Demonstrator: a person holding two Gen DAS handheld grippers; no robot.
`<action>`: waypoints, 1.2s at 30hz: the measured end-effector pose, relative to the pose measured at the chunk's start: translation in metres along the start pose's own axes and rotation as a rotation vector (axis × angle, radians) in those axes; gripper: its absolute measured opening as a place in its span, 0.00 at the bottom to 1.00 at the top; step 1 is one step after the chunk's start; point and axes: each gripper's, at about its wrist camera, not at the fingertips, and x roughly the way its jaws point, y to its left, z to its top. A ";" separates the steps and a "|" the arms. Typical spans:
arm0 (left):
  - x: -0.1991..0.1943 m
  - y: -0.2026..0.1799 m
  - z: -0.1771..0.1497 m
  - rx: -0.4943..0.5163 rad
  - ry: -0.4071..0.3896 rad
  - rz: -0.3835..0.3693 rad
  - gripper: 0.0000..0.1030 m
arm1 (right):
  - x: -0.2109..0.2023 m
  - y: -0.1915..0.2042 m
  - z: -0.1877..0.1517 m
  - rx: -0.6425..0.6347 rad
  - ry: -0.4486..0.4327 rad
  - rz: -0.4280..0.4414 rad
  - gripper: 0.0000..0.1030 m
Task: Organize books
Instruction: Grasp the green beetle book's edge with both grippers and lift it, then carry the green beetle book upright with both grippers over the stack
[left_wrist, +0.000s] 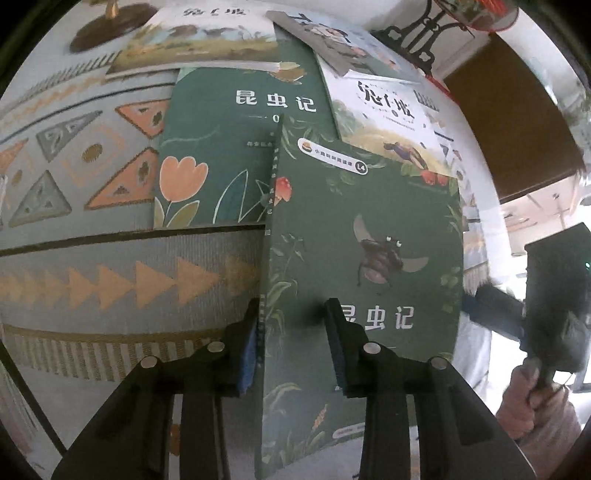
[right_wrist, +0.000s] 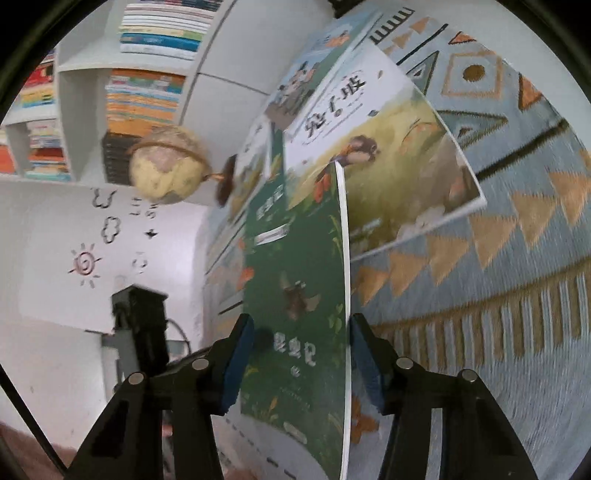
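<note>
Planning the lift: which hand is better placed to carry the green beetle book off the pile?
Left, probably. Its tongs straddle the green beetle book at the spine edge, pads close. The right tongs stand wider around its page edge.

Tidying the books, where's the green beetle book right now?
In the left wrist view the green beetle book stands tilted between the left tongs, partly covering the tulip book on the patterned cloth.
</note>
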 end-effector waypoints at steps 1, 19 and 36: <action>0.001 -0.003 0.000 0.010 -0.003 0.014 0.30 | 0.001 0.000 -0.004 0.002 0.018 0.004 0.51; -0.008 -0.023 -0.015 0.112 -0.019 0.076 0.28 | 0.014 0.025 -0.050 -0.124 0.018 -0.273 0.11; -0.059 -0.011 -0.020 0.161 -0.119 0.012 0.28 | 0.011 0.112 -0.058 -0.294 -0.104 -0.374 0.10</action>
